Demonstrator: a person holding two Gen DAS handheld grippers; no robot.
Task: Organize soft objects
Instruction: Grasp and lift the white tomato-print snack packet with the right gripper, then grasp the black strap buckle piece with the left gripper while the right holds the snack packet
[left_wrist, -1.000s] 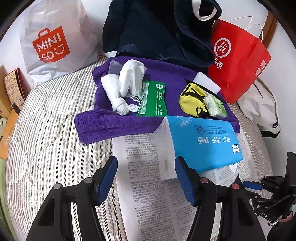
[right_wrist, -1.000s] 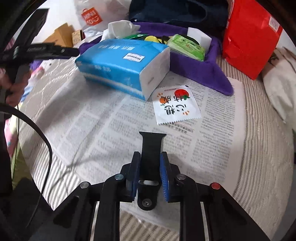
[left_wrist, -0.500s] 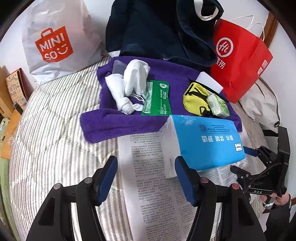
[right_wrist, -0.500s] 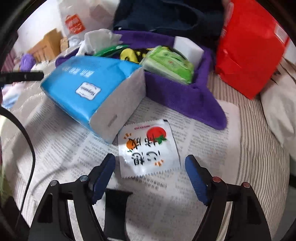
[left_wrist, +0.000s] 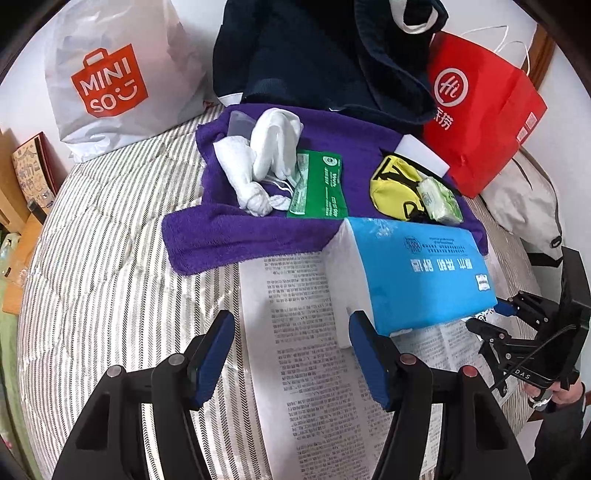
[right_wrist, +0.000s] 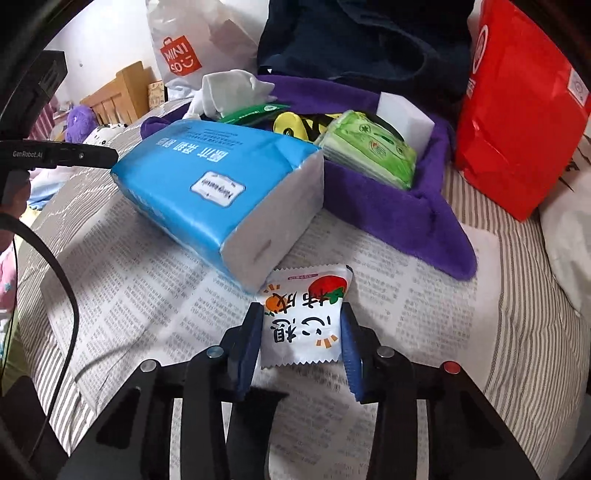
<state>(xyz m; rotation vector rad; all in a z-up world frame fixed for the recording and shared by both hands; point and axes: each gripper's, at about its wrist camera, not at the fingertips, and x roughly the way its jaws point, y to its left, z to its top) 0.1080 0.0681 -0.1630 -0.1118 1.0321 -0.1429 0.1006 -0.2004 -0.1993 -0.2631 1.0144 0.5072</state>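
Note:
A white snack packet (right_wrist: 303, 325) with a red tomato print lies on the newspaper (right_wrist: 155, 295), just in front of the blue tissue pack (right_wrist: 221, 184). My right gripper (right_wrist: 301, 314) has it between its blue pads (right_wrist: 251, 343); the jaws are closing and press on both side edges, so the packet bulges. My left gripper (left_wrist: 290, 325) stands open over the newspaper (left_wrist: 295, 302) with nothing between its fingers, its right finger next to the tissue pack (left_wrist: 417, 273). Behind, a purple towel (left_wrist: 236, 236) carries white cloths (left_wrist: 266, 155), a green pack (left_wrist: 321, 184), a yellow pouch (left_wrist: 391, 184) and green wipes (right_wrist: 369, 151).
A red paper bag (left_wrist: 480, 122) stands at the back right, a white MINISO bag (left_wrist: 110, 81) at the back left, dark clothing (left_wrist: 314, 55) between them. A black flat piece (right_wrist: 255, 417) lies on the paper under my right gripper. Striped bedding (left_wrist: 92, 258) spreads to the left.
My right gripper let go of the black piece, opened wide, moved forward to the snack packet and closed around it. The left gripper has stayed put.

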